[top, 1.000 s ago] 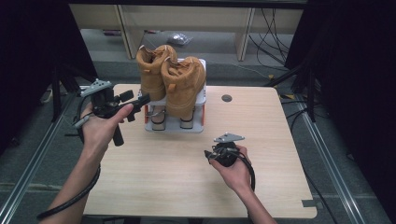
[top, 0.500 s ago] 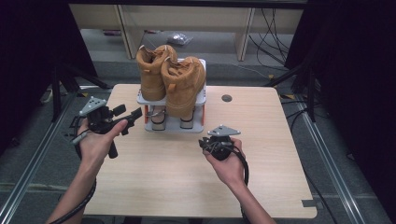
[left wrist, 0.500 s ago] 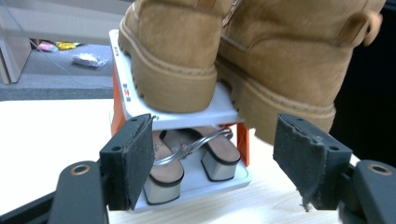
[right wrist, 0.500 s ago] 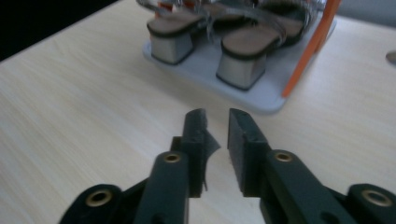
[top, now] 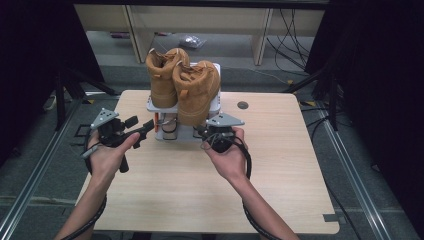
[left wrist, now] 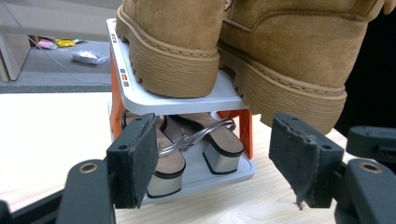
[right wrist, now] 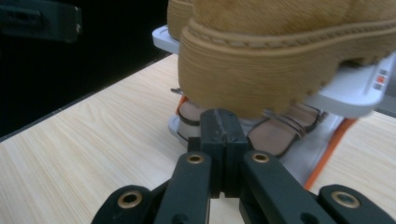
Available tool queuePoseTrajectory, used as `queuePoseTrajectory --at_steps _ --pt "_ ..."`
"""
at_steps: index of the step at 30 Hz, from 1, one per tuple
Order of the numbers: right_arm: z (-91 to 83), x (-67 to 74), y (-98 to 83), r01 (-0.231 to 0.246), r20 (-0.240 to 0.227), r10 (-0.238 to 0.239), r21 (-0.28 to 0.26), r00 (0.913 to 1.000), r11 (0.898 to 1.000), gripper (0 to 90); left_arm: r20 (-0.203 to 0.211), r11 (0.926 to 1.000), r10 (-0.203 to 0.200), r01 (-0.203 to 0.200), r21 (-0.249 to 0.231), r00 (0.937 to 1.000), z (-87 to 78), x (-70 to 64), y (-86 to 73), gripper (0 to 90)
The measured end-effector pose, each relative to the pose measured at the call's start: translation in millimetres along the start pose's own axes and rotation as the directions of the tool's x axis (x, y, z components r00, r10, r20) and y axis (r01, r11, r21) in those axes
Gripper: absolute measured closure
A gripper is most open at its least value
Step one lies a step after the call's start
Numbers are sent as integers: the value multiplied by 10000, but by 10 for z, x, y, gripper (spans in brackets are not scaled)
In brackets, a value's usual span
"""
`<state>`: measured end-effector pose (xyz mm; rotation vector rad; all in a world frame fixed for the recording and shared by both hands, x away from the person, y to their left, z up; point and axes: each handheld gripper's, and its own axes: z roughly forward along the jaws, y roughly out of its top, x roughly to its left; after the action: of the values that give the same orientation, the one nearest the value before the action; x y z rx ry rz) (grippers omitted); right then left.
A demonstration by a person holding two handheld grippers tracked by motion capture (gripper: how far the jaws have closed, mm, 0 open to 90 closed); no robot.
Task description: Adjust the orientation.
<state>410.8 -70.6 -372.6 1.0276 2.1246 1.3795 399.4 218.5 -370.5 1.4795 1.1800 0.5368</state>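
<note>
Left gripper [top: 145,128], jaws apart and empty, and right gripper [top: 202,134], jaws just closed on nothing, both face the shoe rack [top: 216,107] just ahead

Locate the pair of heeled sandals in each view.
High view: sandals under the shoe rack's top shelf, just left of centre.
Left gripper view: sandals on the lower shelf, centre.
Right gripper view: sandals behind the shut claw, centre right.
Shared landmark: tan boots above them.

The right gripper [top: 204,134] has moved up the frame to the shoe rack [top: 218,119], closing its empty jaws; the left gripper [top: 144,129] sank lower.
</note>
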Motion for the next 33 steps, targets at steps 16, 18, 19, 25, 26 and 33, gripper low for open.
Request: queuePoseTrajectory --at_steps 16,18,19,25,26,33 --pt "198 110 75 206 -40 -207 -160 9998 9997 900 15 10000 46 -47 81 10000 17 7 -30 303" --pt "199 123 68 210 115 -207 -227 9997 9995 900 4 9999 24 -24 127 10000 22 15 -43 302" --pt "206 123 69 302 126 -298 -286 9995 9991 900 -13 9999 19 -19 151 10000 23 19 -49 302" --pt "210 141 67 190 349 -179 -290 9992 9994 900 -76 9999 -27 28 158 10000 12 45 -67 301" --pt "207 142 69 219 438 -208 -262 9988 9994 900 -82 9999 -33 35 164 10000 11 48 -69 301" --pt "219 98 87 88 880 -65 -258 9961 9996 900 -119 9998 -30 32 193 9999 7 67 -85 301"
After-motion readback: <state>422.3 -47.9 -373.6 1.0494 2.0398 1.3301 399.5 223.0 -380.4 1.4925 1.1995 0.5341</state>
